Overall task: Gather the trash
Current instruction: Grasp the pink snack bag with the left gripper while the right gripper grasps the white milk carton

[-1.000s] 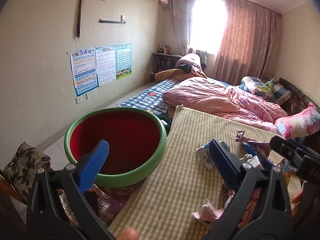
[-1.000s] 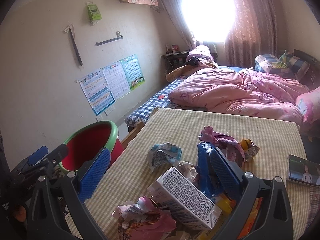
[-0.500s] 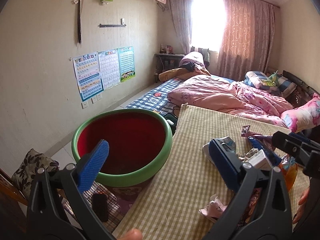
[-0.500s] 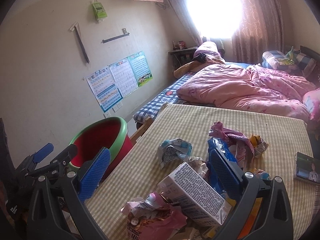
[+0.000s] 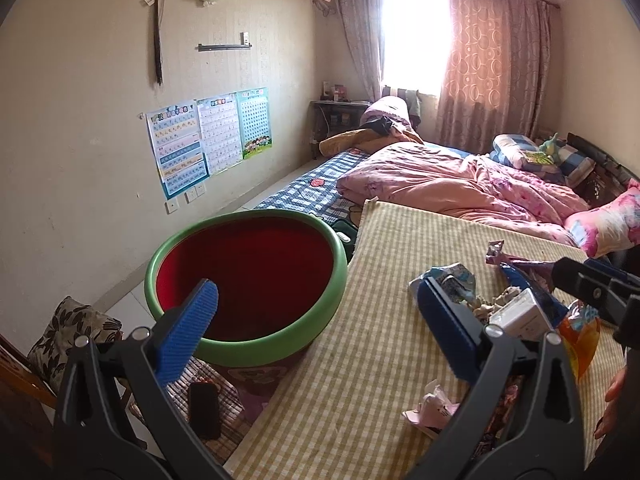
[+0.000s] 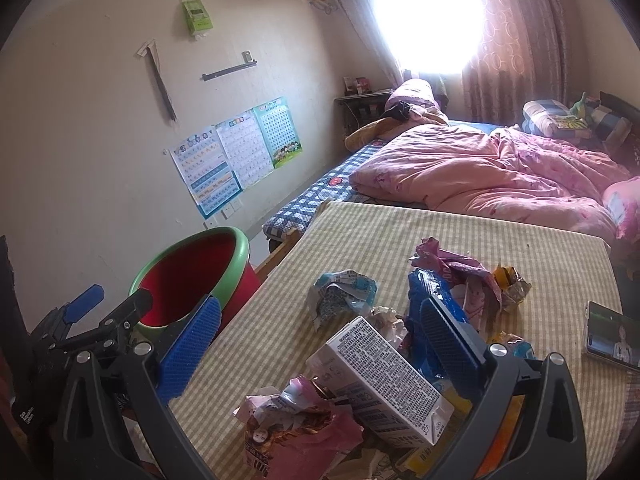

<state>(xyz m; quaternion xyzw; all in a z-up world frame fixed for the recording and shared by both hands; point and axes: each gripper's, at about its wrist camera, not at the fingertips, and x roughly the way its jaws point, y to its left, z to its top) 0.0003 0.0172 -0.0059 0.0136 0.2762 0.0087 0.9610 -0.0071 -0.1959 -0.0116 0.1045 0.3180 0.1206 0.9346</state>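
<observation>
Checked bench (image 6: 400,236) carrying wrapper litter beside red bin (image 5: 248,280). Left gripper (image 5: 316,328) jaws apart over bin rim; right gripper (image 6: 320,340) jaws apart, straddling white carton (image 6: 384,380).

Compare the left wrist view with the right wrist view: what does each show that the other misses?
Only the left wrist view shows the dark phone on the mat below the bin, the floral cushion, and the bin's whole red interior.

Only the right wrist view shows the phone with a lit screen at the table's right edge and the yellow crumpled wrapper.

Both show the green-rimmed bin, the checked table, the white carton and the blue-white wrapper. Both the left hand-held gripper and the right hand-held gripper are open and empty.
</observation>
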